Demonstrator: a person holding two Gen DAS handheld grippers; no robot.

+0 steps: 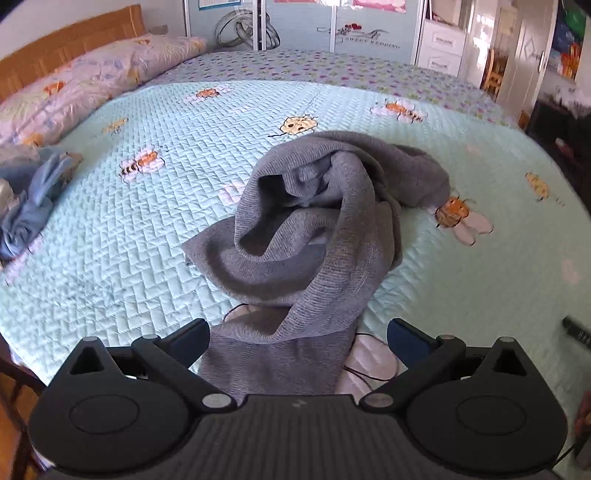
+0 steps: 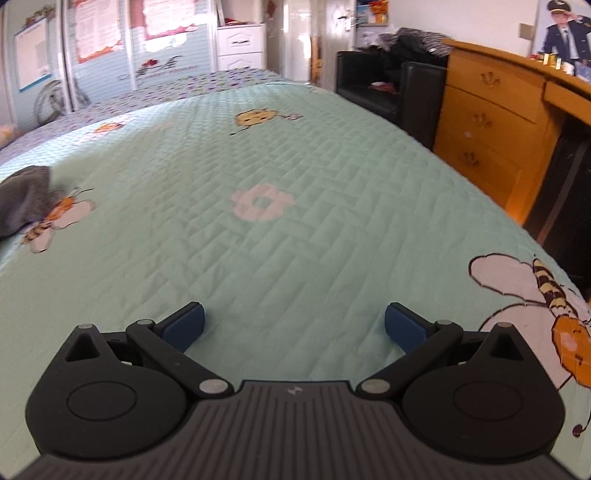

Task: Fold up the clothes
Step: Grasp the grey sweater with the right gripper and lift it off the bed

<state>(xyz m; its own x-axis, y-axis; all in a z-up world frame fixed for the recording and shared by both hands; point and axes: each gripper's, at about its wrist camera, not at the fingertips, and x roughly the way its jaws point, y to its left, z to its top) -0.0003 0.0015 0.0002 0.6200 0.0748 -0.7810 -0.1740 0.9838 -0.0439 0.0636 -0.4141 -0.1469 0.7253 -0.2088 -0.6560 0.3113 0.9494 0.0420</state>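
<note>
A crumpled grey knit garment (image 1: 317,229) lies in a heap on the light green quilted bedspread (image 1: 129,240). Its near end runs down between the wide-spread fingers of my left gripper (image 1: 297,341), whose blue pads do not press on it. In the right wrist view only a corner of the grey garment (image 2: 22,203) shows at the far left edge. My right gripper (image 2: 293,326) hovers open over bare bedspread (image 2: 295,229), well to the right of the garment, with nothing between its fingers.
A bundle of blue cloth (image 1: 29,210) lies at the bed's left side below a floral pillow (image 1: 85,81). A black armchair (image 2: 388,88) and a wooden dresser (image 2: 498,122) stand past the bed's right edge. Wardrobe doors (image 1: 295,26) line the far wall.
</note>
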